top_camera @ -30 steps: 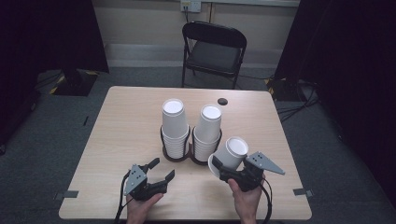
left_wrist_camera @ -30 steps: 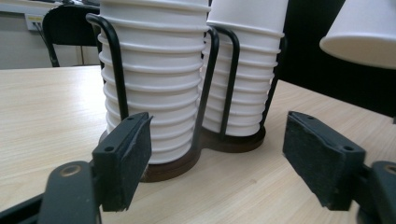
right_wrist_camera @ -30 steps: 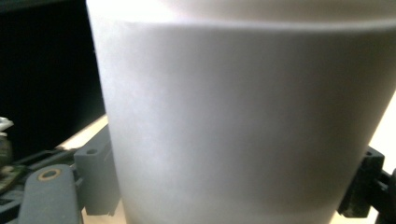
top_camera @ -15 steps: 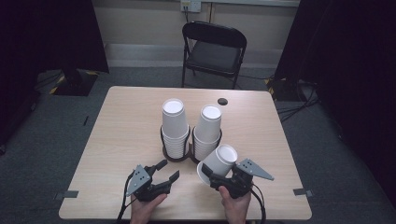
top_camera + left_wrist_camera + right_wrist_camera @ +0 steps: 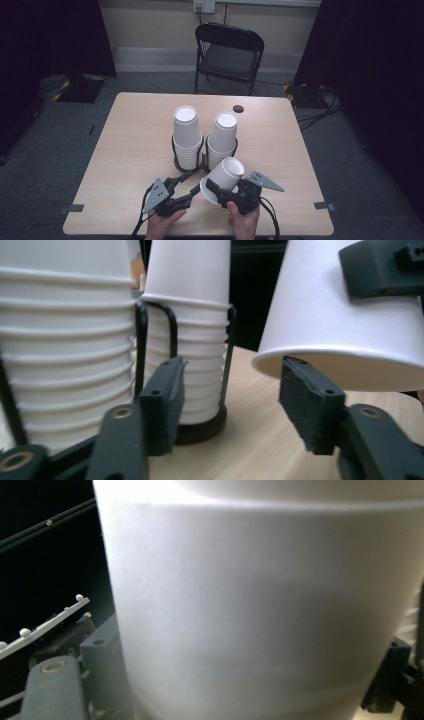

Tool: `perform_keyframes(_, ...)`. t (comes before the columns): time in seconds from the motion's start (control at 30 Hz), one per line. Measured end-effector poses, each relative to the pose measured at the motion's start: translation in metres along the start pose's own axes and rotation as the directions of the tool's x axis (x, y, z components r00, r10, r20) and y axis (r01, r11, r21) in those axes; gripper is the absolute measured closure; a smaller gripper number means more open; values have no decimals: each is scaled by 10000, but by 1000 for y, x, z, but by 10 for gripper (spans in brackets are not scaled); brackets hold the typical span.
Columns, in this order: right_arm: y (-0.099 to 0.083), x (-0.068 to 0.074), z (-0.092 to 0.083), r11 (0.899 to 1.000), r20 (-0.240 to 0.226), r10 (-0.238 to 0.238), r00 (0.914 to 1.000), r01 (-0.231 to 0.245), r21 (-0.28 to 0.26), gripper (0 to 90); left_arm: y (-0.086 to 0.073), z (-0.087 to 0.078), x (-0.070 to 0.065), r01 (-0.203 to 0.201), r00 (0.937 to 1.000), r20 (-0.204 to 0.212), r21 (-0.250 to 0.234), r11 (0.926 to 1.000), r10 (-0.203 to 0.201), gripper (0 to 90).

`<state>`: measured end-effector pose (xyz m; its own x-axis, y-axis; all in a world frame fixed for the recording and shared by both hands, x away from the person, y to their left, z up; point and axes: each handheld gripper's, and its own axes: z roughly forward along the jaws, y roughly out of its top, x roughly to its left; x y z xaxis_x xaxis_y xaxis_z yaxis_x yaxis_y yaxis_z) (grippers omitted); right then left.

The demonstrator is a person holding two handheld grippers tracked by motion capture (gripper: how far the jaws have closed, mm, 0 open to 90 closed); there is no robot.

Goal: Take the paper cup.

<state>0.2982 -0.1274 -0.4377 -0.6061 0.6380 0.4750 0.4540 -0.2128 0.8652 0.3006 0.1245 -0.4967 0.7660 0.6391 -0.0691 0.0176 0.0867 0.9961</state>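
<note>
Cup (image 5: 260,610) blurred (edges cropped)

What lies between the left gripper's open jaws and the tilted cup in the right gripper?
Nothing: in the left gripper view, the tilted cup hangs just above its right jaw.

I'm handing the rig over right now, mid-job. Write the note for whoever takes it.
Right gripper: shut on a single white paper cup, upside down, tilted, lifted off the table.
Left gripper: open, empty, beside that cup's rim, one pad just under it.
Two stacks of upside-down cups stand in the black wire holder mid-table.
Done: one cup is in hand, apart from the stacks.
Left: probably placing this cup.
</note>
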Motion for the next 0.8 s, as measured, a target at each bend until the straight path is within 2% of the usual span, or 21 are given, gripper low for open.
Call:
perform_keyframes(0.03,0,0,0,10000,0,0,10000,0,0,161,0,0,0,0,10000,0,0,10000,0,450)
perform_keyframes(0.17,0,3,2,10000,-152,34,9999,-34,12,161,-2,6,-5,-466,9989,57,-402,9981,469,456)
perform_keyframes(0.33,-1,8,7,9998,-364,38,9993,-30,202,161,-3,12,-8,-355,9991,205,-725,9967,371,492)
perform_keyframes(0.4,-3,10,10,9995,-435,19,9991,-5,322,161,-3,13,-10,-533,9984,162,-773,9956,547,515)
perform_keyframes(0.57,-6,14,16,9985,-574,32,9983,0,555,161,-4,16,-14,-602,9979,199,-855,9945,621,575)
perform_keyframes(0.6,-7,14,17,9983,-602,36,9982,0,582,161,-4,16,-15,-739,9971,126,-809,9940,751,587)
perform_keyframes(0.63,-7,14,18,9974,-575,135,9983,-94,713,159,-5,15,-16,-803,9968,-116,-791,9936,796,601)
perform_keyframes(0.7,-8,14,18,9970,-593,184,9981,-139,756,159,-5,15,-16,-873,9961,-223,-848,9926,857,615)
perform_keyframes(0.73,-8,14,18,9970,-630,254,9977,-206,749,157,-5,13,-15,-950,9946,-498,-849,9918,911,688)
perform_keyframes(0.8,-8,14,19,9966,-685,311,9972,-257,785,154,-4,12,-15,-1004,9935,-612,-805,9917,956,712)
